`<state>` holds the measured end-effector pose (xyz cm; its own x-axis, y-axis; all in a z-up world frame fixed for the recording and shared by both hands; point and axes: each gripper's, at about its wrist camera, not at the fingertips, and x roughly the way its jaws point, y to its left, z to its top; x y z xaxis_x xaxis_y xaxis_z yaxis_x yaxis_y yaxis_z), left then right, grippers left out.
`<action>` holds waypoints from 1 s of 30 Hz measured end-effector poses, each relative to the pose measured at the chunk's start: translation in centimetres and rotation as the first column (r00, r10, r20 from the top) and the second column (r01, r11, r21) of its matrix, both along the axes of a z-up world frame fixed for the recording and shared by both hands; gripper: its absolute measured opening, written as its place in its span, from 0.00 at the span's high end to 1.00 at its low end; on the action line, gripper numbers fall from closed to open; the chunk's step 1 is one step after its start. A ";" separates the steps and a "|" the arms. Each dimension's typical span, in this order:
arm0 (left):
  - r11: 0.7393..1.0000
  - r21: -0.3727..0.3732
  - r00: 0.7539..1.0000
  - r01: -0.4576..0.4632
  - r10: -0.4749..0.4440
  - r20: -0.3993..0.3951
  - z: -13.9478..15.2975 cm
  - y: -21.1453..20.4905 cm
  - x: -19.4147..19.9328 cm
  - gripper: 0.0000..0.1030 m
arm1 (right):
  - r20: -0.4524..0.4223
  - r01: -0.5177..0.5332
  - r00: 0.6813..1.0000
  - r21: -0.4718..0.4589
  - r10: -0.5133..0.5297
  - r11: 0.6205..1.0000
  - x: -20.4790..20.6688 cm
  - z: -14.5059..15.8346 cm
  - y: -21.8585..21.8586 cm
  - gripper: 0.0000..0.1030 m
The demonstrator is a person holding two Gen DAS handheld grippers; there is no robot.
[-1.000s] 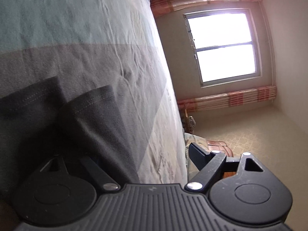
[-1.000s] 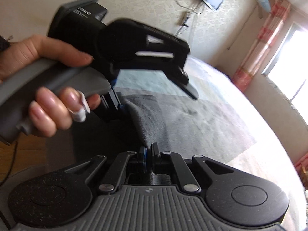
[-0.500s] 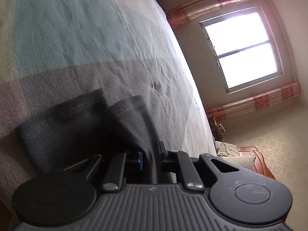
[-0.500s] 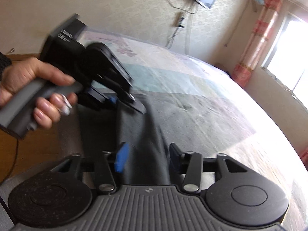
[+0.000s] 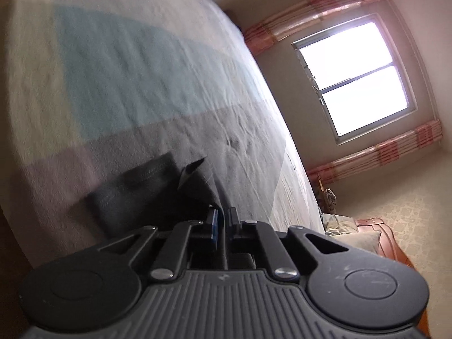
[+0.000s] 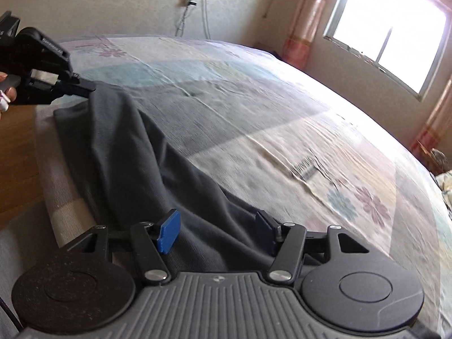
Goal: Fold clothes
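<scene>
The hand (image 6: 4, 96) holding the left claw (image 6: 91, 87) is cut by the picture's edge. The dark garment (image 6: 135, 169) passes under the right claw's (image 6: 217, 230) body, its near end hidden. The bed (image 6: 282, 130) pattern is blurred.

black ribbed gripper (image 6: 219, 233), blue fingers (image 6: 169, 230), silver screws

The bed (image 6: 282, 130) lies bare toward its far edge and window-side corner; only the dark garment (image 6: 135, 163) crosses the near edge
</scene>
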<state>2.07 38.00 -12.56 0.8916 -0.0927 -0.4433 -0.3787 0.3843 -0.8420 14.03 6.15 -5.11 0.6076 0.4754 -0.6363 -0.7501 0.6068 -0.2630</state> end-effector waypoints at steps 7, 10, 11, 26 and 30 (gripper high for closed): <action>0.999 -0.049 0.998 0.019 -0.022 -0.052 -2.5 -0.7 0.4 0.54 | -0.023 0.048 0.999 0.005 -0.047 0.999 -1.6 -1.1 -3.7 0.35; 0.999 -0.052 1.000 0.014 -0.015 -0.013 -3.0 -0.4 0.6 0.54 | -0.030 0.054 0.998 0.001 -0.054 0.999 -1.8 -1.4 -4.0 0.35; 0.999 -0.052 1.000 0.013 -0.013 0.002 -3.0 -0.1 0.8 0.54 | -0.031 0.054 0.998 0.000 -0.054 0.999 -1.7 -1.5 -4.0 0.35; 0.994 -0.105 1.000 -0.002 0.004 0.011 -4.7 1.5 3.9 0.82 | -0.040 0.088 0.995 0.006 -0.087 0.996 -2.6 -1.1 -5.2 0.35; 0.998 -0.066 0.999 0.010 -0.012 -0.033 -4.6 1.3 4.6 0.92 | -0.048 0.106 0.993 0.014 -0.106 0.994 -2.5 -1.1 -5.7 0.35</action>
<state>6.67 39.30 -17.17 0.8751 -0.1326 -0.4655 -0.4032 0.3324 -0.8526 11.54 0.45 -6.17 0.6248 0.4206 -0.6578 -0.6926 0.6875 -0.2183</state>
